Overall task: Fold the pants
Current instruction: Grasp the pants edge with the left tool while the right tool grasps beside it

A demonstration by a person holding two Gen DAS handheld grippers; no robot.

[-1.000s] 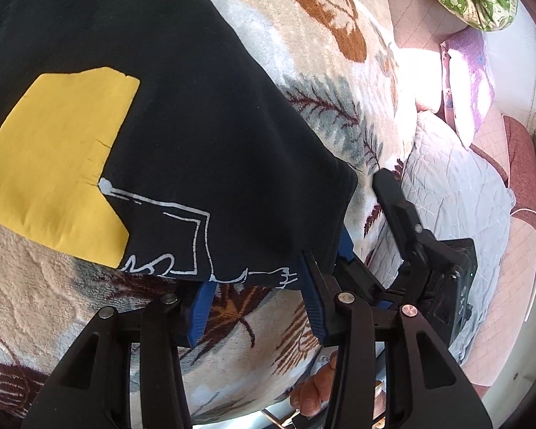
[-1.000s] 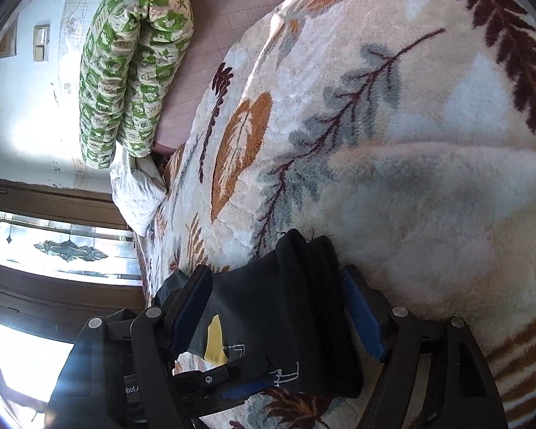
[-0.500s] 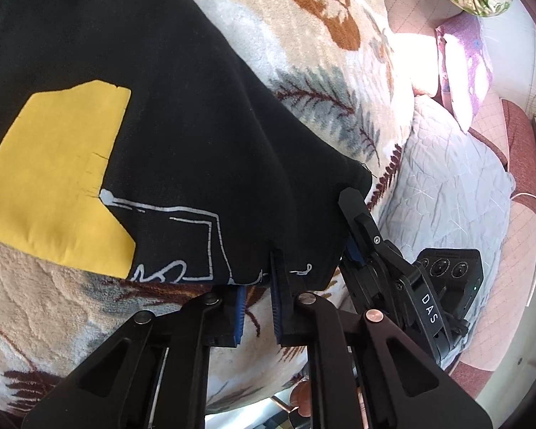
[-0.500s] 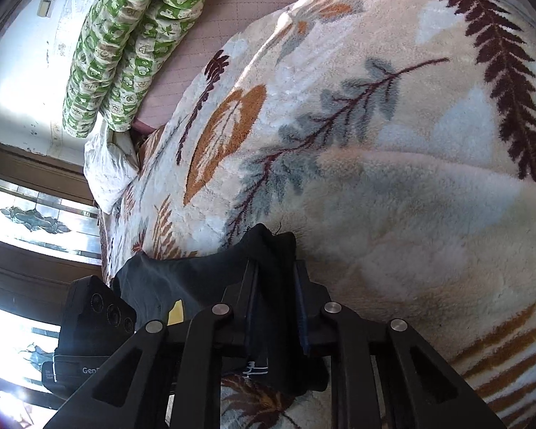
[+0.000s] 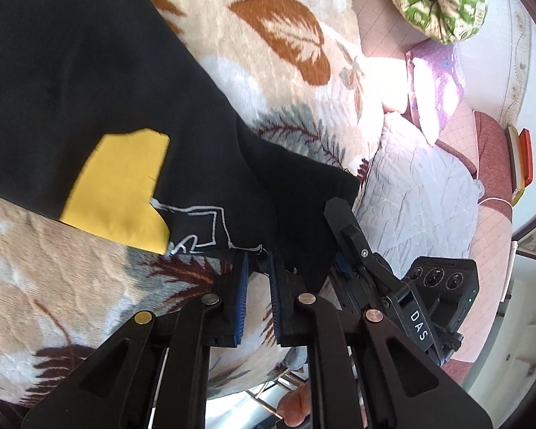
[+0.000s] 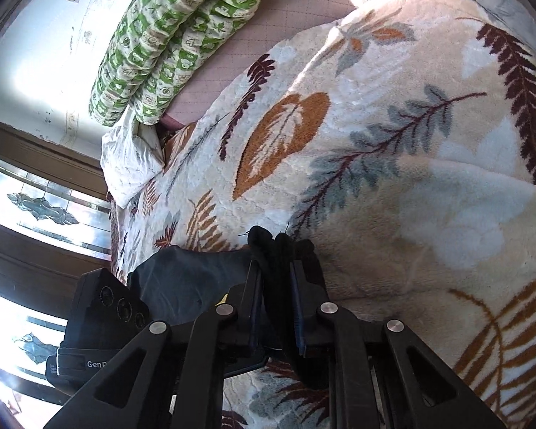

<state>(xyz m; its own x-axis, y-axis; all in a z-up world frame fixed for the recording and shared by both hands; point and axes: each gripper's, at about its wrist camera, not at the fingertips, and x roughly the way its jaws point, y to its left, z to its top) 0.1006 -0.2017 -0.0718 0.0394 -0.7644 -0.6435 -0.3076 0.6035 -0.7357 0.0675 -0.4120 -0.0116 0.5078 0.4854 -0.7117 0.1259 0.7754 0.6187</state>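
Black pants (image 5: 89, 82) with a yellow patch (image 5: 121, 186) and white line print lie on a leaf-patterned fleece blanket (image 5: 293, 46). My left gripper (image 5: 256, 262) is shut on the near hem of the pants, next to the white print. My right gripper (image 6: 275, 268) is shut on a bunched black corner of the pants (image 6: 196, 279); it also shows in the left wrist view (image 5: 343, 236) just right of the left one. The hem is lifted a little off the blanket.
A green-and-white quilt roll (image 6: 175, 35) lies at the far side, on a pink sheet (image 6: 232, 53). A grey quilted cover (image 5: 418, 193) and a purple pillow (image 5: 436, 82) lie to the right. A window or glass door (image 6: 35, 207) is at the left.
Both grippers went from open around the pants' edge to shut on it. The held hem has risen slightly and the cloth has bunched between the two grippers.
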